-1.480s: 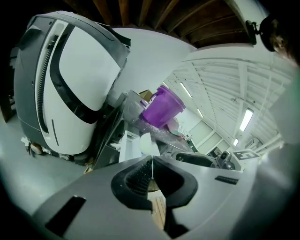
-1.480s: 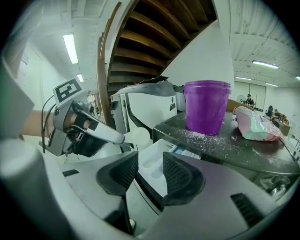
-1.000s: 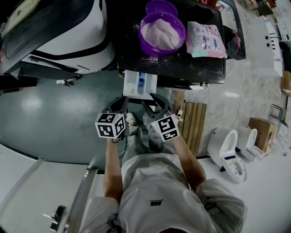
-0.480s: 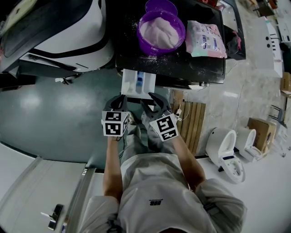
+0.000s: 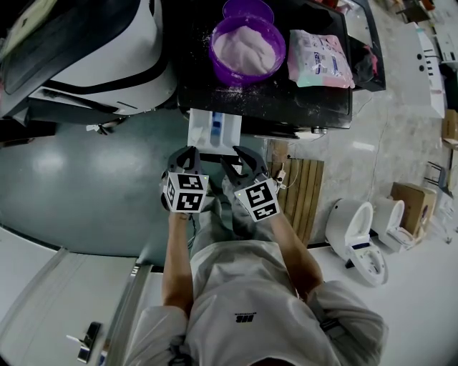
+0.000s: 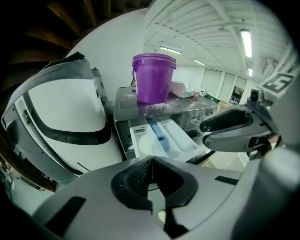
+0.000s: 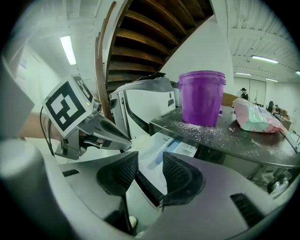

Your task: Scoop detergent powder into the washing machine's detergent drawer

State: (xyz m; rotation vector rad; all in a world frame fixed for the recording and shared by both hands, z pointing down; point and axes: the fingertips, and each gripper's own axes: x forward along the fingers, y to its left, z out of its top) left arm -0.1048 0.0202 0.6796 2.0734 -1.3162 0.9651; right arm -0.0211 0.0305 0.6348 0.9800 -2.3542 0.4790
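A purple bucket (image 5: 247,46) (image 6: 152,77) (image 7: 201,96) full of white powder stands on the dark washer top (image 5: 286,104), which is dusted with spilled powder. The white detergent drawer (image 5: 215,132) (image 6: 159,140) (image 7: 161,152) is pulled out below it, with a blue insert in the middle. Both grippers hover side by side just in front of the drawer. My left gripper (image 5: 186,159) (image 6: 151,161) is shut with nothing in it. My right gripper (image 5: 240,161) (image 7: 150,171) stands slightly open and empty. A purple round piece (image 5: 247,8) sits behind the bucket.
A pink-and-white detergent bag (image 5: 320,61) (image 7: 258,117) lies right of the bucket. The open round washer door (image 5: 93,57) (image 6: 61,112) juts out at the left. Wooden slats (image 5: 300,193), white toilets (image 5: 354,232) and a cardboard box (image 5: 408,204) stand at the right.
My left gripper has shifted a little right, closer to the right gripper and the drawer, and its marker cube has turned. The right gripper has hardly moved.
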